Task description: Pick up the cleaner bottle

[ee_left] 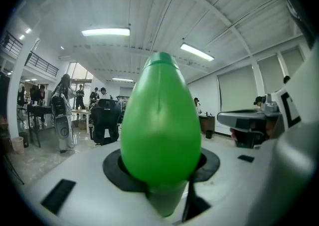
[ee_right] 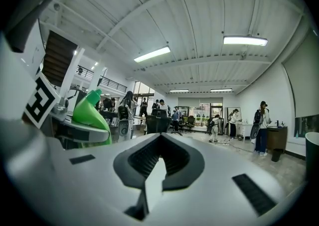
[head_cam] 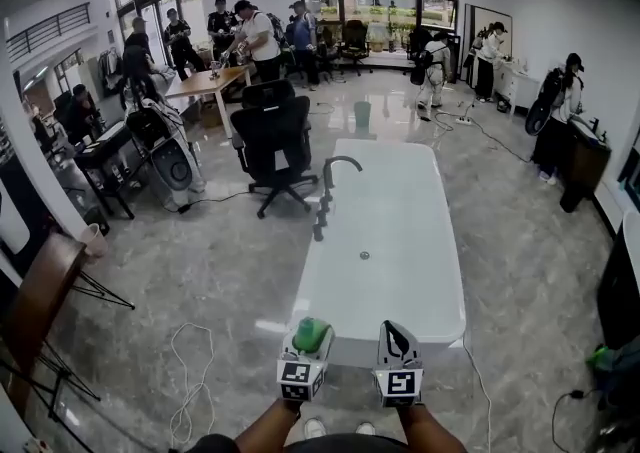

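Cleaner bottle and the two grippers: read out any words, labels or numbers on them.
No readable text.
The green cleaner bottle shows a plain side, no label in view.
The left marker cube and right marker cube carry only square patterns, not letters.
Nothing in the room is legible.

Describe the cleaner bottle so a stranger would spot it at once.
Find the long white bathtub mid-room. At its near end, the left hand-held gripper clamps the cleaner bottle. It is bright green and egg-shaped, tapering to a narrow cap, while the right hand-held gripper beside it holds nothing.
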Available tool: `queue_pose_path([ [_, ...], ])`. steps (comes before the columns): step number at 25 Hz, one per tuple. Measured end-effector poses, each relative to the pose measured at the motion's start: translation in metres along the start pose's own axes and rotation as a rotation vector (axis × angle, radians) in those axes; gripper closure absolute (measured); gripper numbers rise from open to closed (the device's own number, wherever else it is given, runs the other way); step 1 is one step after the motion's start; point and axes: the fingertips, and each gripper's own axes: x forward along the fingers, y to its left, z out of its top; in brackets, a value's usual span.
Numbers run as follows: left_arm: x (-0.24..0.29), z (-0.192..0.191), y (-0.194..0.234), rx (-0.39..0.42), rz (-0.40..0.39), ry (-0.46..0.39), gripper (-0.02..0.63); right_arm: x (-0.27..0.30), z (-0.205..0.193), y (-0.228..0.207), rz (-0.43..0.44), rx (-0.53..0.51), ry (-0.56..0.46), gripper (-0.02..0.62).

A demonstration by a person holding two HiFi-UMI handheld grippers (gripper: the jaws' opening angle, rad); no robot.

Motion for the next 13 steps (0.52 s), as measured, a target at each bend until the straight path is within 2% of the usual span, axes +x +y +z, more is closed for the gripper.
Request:
queue_pose_path([
  [8, 0.007, -0.002, 0.006, -0.01, -0.012, -0.01, 0.426, 0.008, -0.01, -0.01, -0.052, 0.059, 0.036, 0.584],
  [13, 0.015, -0.003, 0.015, -0.004, -0.015, -0.012, 0.426, 0.018, -0.01, -0.015, -0.071, 0.073, 0.025, 0.584],
])
